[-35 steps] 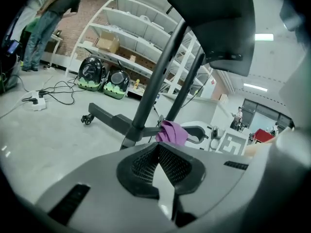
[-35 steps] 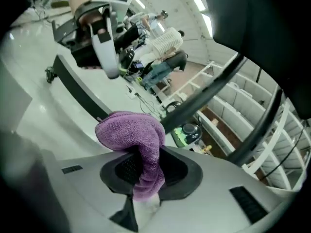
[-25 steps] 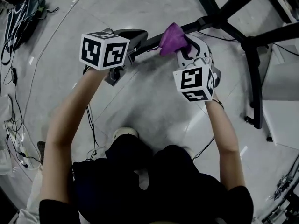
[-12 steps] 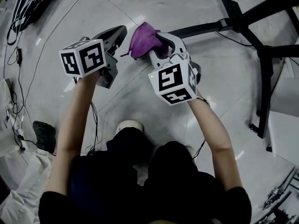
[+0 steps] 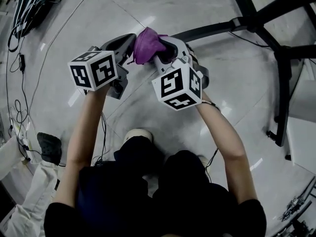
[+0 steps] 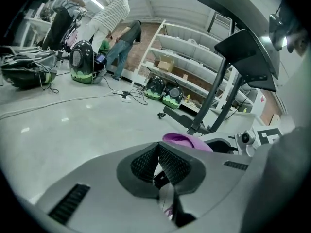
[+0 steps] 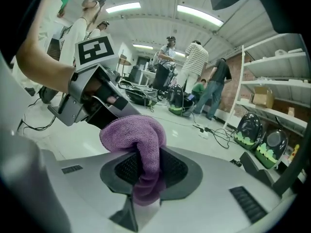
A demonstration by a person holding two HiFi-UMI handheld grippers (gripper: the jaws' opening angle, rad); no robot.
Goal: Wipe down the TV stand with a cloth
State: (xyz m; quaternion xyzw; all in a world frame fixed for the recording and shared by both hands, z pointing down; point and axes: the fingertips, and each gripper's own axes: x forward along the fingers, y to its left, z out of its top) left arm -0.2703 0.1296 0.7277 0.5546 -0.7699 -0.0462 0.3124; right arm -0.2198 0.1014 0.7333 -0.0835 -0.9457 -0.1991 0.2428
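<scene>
Head view looks steeply down, gripper views closely along jaws; all apparently share the cloth (image 5: 148, 44)

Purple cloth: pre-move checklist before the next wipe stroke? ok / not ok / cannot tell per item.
1. Cloth grip: ok. The right tool is shut on the purple cloth, with a fold pinched between the jaws and the rest bunched above them.
2. Left tool free: ok. Its jaws are together with nothing between them.
3. Cloth touching the TV stand leg: cannot tell. In the head view the right tool covers the leg's near end.
4. Gap between tools: cannot tell. The left tool's tip sits right beside the cloth.
5. Floor cable out of the way: ok. It lies on the far side of the leg.
</scene>
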